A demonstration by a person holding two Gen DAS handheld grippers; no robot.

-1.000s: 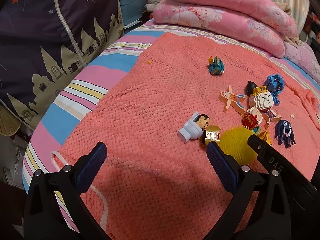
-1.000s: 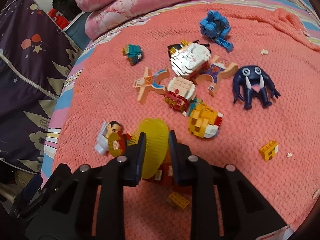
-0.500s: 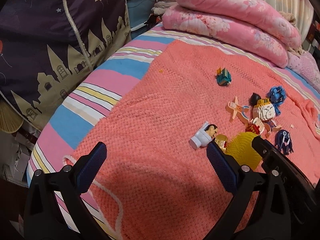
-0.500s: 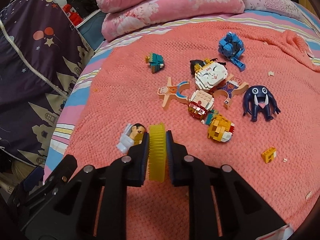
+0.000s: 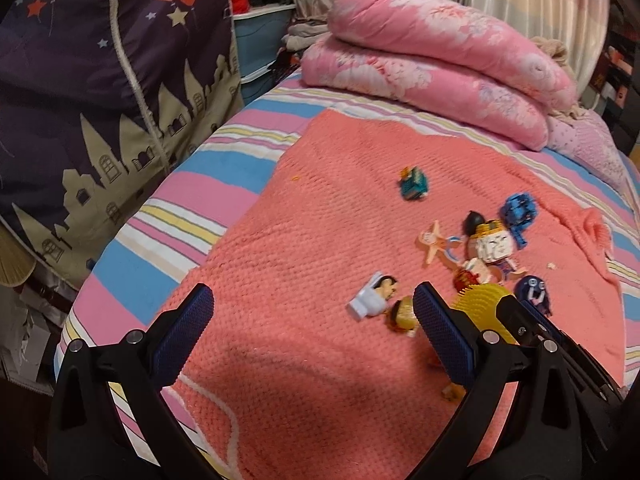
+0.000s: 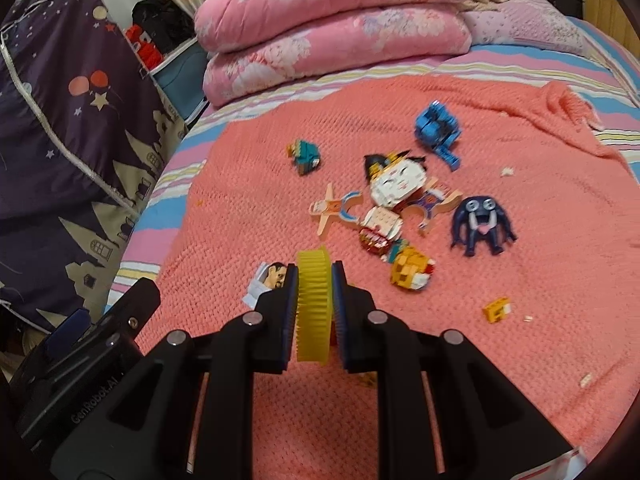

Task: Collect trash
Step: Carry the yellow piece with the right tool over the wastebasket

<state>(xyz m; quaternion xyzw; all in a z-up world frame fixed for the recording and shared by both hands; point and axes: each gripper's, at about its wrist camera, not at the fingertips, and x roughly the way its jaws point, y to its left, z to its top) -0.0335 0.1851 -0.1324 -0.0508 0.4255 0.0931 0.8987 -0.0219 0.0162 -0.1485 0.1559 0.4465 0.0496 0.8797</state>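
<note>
- My right gripper [image 6: 314, 312] is clamped on a yellow ridged disc [image 6: 314, 304], held edge-on above the coral blanket [image 6: 520, 240].
- My left gripper [image 5: 312, 332] hangs with its blue-padded fingers [image 5: 182, 334] spread wide, holding nothing.
- Just left of the disc lies a small toilet-head figure [image 6: 268, 280]; farther off, block figures cluster around a white-faced one [image 6: 394, 184].
- A dark blue creature toy [image 6: 482, 224] lies to the right.

Left gripper [image 5: 308, 322]: fingers spread wide, nothing between them, held above the bed. Right gripper [image 6: 314, 306]: fingers closed tight on a yellow ridged disc [image 6: 313, 304], pads flat against both faces. It appears lifted, though the height is unclear.
</note>
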